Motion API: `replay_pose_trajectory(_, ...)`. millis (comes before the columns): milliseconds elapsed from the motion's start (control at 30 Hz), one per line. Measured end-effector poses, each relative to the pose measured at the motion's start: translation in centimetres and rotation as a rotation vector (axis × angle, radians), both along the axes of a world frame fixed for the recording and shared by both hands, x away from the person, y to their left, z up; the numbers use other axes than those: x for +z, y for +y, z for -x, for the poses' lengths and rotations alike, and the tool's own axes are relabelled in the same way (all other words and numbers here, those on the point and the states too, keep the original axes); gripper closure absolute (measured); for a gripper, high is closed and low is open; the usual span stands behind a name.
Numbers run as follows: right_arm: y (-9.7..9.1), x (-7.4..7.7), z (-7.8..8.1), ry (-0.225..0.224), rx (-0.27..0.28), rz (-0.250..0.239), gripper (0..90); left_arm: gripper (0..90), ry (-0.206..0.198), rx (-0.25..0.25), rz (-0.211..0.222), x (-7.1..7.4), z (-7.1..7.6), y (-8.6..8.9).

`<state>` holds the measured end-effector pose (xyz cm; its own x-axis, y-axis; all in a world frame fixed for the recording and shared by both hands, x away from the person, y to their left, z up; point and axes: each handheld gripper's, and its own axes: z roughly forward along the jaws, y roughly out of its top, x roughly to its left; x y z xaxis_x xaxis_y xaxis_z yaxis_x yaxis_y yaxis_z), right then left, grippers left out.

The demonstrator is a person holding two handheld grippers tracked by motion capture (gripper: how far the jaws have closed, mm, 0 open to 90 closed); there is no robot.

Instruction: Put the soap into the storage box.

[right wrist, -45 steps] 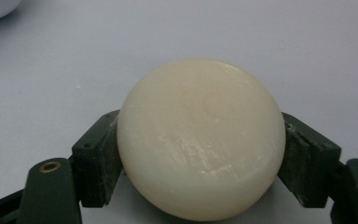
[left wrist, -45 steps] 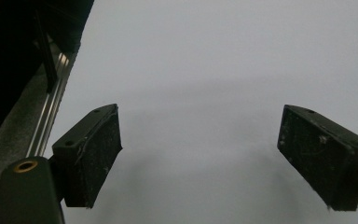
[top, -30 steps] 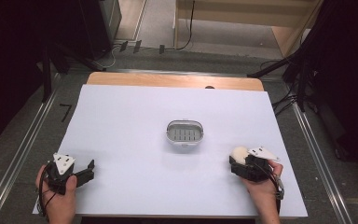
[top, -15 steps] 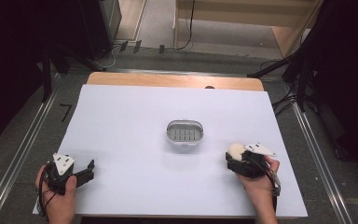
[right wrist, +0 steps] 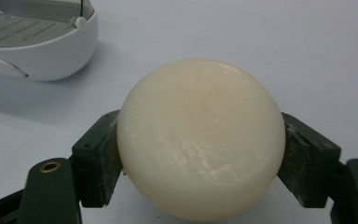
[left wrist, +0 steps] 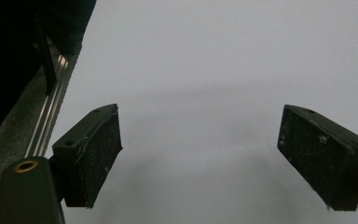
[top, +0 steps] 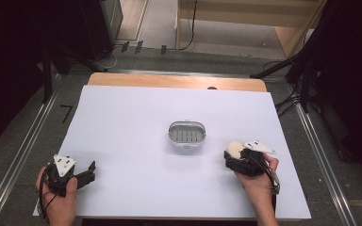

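Note:
A round cream bar of soap (right wrist: 200, 137) sits clamped between the two black jaws of my right gripper (right wrist: 200, 154), which is shut on it. From above, the soap (top: 234, 149) shows at the tip of that gripper (top: 233, 157), right of and slightly nearer than a small white oval soap dish (top: 186, 135) with a ribbed grey inside. The same dish (right wrist: 32, 42) lies at the upper left of the right gripper view. My left gripper (top: 90, 170) rests at the table's near left; its jaws stand wide apart over bare white surface (left wrist: 200, 158), nothing between them.
A white sheet (top: 136, 117) covers the table, with a wooden strip (top: 169, 81) along its far edge. Metal rails (top: 19, 155) run down both sides. Dark stands and cables crowd the floor behind and to the right.
My right hand has carried the soap a little left and up toward the dish. The left hand has stayed in place.

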<state>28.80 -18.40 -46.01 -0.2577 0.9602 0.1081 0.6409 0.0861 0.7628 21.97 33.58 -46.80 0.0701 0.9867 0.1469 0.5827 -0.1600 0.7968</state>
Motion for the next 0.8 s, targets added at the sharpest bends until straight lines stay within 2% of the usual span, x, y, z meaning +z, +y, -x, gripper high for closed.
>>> replay_pose_trajectory(800,2.5,2.3,-1.3,-0.023,0.031,-0.012,25.5,14.4,-0.002,-0.003,0.002,0.0,0.0,0.0)
